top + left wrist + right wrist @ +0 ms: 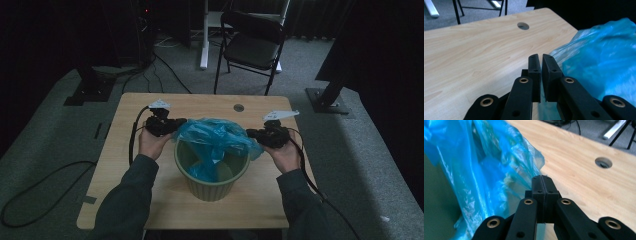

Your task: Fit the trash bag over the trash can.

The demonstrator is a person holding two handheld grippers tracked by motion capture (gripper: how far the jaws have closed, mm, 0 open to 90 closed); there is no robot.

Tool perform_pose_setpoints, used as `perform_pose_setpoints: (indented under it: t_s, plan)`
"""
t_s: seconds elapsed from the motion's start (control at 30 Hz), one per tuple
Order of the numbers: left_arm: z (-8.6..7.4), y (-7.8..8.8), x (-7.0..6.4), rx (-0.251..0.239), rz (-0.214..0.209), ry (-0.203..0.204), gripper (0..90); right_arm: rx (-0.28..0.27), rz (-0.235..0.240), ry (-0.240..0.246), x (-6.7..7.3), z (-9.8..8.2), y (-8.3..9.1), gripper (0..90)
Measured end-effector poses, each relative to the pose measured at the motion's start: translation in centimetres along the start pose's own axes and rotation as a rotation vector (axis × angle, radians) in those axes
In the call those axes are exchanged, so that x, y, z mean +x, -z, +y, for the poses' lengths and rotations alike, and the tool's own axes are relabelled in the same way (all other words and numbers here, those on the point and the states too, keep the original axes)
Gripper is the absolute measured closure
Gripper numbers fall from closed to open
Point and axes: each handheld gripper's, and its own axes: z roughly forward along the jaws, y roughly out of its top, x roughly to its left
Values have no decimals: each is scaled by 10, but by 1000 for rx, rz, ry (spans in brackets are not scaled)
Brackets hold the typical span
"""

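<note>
While both grippers, left gripper (176, 124) and right gripper (251, 133), pinched the blue bag (217, 135) at centre frame above the green bin (212, 186), the thin film could have torn if pulled apart.

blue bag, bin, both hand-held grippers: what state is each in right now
blue bag: partly inside the bin, top bunched above the rim, stretched between the two grippers
green bin: upright on the table, not yet fully lined
left hand-held gripper: jaws nearly together, pinching the bag's edge
right hand-held gripper: jaws shut on the bag's edge
folding chair: unfolded, standing beyond the table
</note>
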Motion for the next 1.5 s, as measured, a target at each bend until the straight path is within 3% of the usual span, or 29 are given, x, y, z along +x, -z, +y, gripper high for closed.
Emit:
perform_pose_setpoints:
  t_s: [0.2, 0.33, 0.4, 0.43, 0.5, 0.6, 0.73, 0.8, 0.83, 0.87, 1.0, 1.13, 1.2, 1.27, 1.3, 1.33, 1.37, 1.4, 1.5]
  plan:
    - [-9, -10, 3, 41, 7, 14, 860, 42, 12, -2, 2, -5, -4, 900]
    - [-13, -9, 5, 39, 4, 30, 859, 64, 26, 4, 4, -7, -4, 900]
    - [-14, -5, 6, 25, 9, 39, 766, 60, 27, 8, 5, -8, -1, 900]
    - [-14, 0, 7, 10, 12, 48, 766, 60, 27, 8, 5, -8, -1, 900]
    - [-14, 13, 9, -27, 19, 66, 653, 57, 35, 11, 5, -8, 3, 900]
    - [-13, 36, 8, -85, 37, 62, 595, 54, 37, 18, 6, -7, 4, 900]
    - [-12, 45, 5, -110, 29, 51, 547, 54, 40, 20, 7, -6, 4, 900]
    - [-11, 54, -2, -128, 20, 27, 511, 55, 44, 27, 9, -6, 2, 900]
    - [-9, 60, -12, -149, -3, -16, 485, 60, 42, 25, 10, -6, 1, 900]
    - [-9, 60, -12, -149, -3, -16, 471, 60, 44, 27, 10, -6, 1, 900]
    - [-4, 62, -33, -155, -48, -99, 417, 63, 45, 31, 10, -5, 0, 900]
    - [1, 58, -45, -137, -34, -143, 324, 62, 49, 33, 11, -5, 0, 900]
    - [4, 48, -54, -93, 14, -177, 303, 61, 49, 34, 11, -5, 0, 900]
    - [2, 43, -59, -74, 48, -205, 339, 62, 50, 35, 11, -5, 1, 900]
    - [1, 42, -61, -62, 70, -218, 445, 63, 50, 34, 11, -5, 1, 900]
    - [-1, 42, -62, -59, 69, -220, 636, 63, 51, 32, 11, -5, 1, 900]
    - [-3, 42, -62, -66, 55, -214, 636, 63, 51, 32, 11, -5, 1, 900]
    - [-5, 43, -62, -71, 49, -209, 705, 64, 51, 33, 10, -5, 1, 900]
    - [-13, 52, -64, -105, 20, -201, 801, 63, 50, 32, 9, -6, 2, 900]
